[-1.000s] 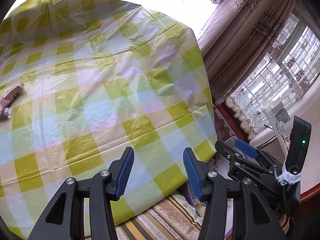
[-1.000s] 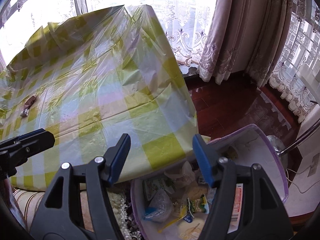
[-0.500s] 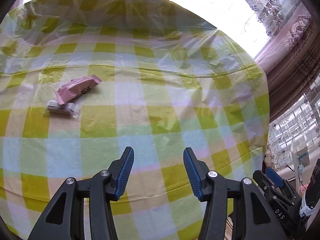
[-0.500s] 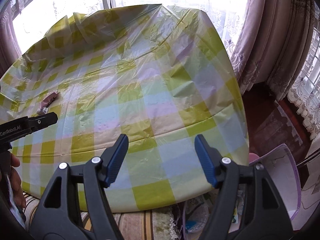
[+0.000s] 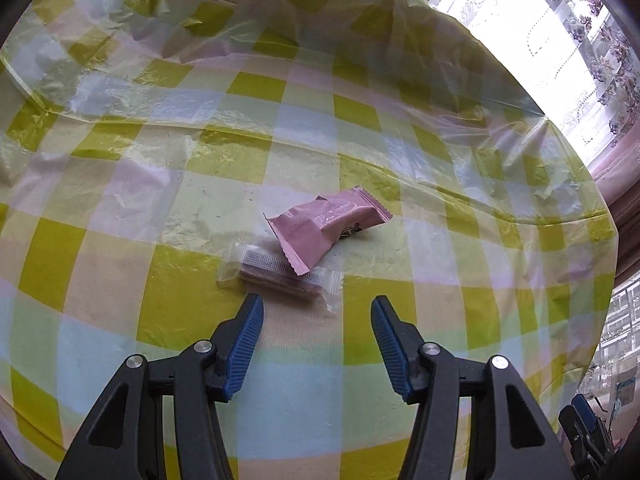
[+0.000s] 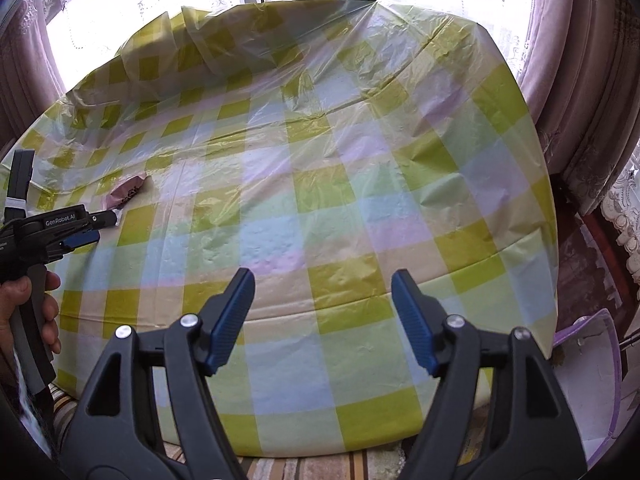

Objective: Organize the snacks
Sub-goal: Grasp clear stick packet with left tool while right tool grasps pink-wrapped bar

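Left wrist view, snacks: two in all, one pink packet (image 5: 328,226) and one clear-wrapped bar (image 5: 280,276); the packet's near corner overlaps the bar, and both lie mid-table.
Left wrist view, left claw (image 5: 316,308): jaws apart and opening, nothing between them, the tips just short of the bar's near edge and not touching it.
Left wrist view, surface: a table (image 5: 160,360) under a checked yellow, blue and pink cloth with crinkled clear plastic over it; lace curtains (image 5: 580,40) and bright window at far right.
Right wrist view, snacks: the pink packet (image 6: 126,192) shows far left; the bar is too hidden to make out.
Right wrist view, right claw (image 6: 322,284): jaws wide and opening, empty, above the near part of the table (image 6: 360,200), well apart from the snacks.
Right wrist view, left claw (image 6: 102,226): at far left, held by a hand (image 6: 24,312), its tip just beside the packet.
Right wrist view, room: one purple-rimmed bin (image 6: 592,360) at near right below the table edge, mauve curtains (image 6: 580,80) on the right, a striped fabric (image 6: 320,464) along the near edge.
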Tool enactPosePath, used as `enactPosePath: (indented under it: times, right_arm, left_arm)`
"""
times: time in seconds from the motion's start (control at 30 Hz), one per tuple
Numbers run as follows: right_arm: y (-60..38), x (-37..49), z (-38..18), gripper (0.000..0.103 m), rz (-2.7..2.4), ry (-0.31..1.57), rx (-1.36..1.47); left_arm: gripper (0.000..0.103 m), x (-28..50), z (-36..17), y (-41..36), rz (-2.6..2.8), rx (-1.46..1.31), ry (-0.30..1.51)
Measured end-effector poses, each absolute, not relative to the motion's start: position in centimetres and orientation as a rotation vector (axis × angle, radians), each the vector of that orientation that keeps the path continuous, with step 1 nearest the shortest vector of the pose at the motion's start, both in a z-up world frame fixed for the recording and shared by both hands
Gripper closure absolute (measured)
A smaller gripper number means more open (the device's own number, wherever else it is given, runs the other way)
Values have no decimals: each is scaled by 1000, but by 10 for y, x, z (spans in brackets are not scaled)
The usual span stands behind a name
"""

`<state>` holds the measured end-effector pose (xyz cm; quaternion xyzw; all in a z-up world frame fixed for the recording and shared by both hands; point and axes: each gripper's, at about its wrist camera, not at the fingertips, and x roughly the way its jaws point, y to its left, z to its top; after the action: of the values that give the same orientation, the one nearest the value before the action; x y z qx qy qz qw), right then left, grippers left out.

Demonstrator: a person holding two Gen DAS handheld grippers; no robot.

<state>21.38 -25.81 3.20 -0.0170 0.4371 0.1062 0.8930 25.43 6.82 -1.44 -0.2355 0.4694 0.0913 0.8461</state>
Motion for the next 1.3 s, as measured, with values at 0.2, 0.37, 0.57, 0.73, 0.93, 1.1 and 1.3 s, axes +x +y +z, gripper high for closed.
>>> enactPosePath:
  times: [0.2,0.37,0.57,0.73,0.93,1.1,1.3]
  right_arm:
    - [-247,222,27,29,244,918,-28]
    - [-232,233,29,27,265,916,-25]
    - [-190,247,42,19,321,872,-49]
    - [-134,264,43,16,430,852,-123]
    - [-59,284,21,16,580,883,-299]
    - [-12,294,-1,16,590,863,-524]
    - [22,313,-13,16,575,856,-597]
  left_arm:
    - [46,273,-22,61,241,-412,982]
    - [67,277,-26,54,292,-274,987]
    - [87,270,-27,71,259,-302,979]
    - [87,257,-28,79,254,-309,973]
    - [87,229,-28,106,291,-357,967]
    - [87,214,-29,120,285,-408,951]
    - [87,211,-30,126,260,-440,935]
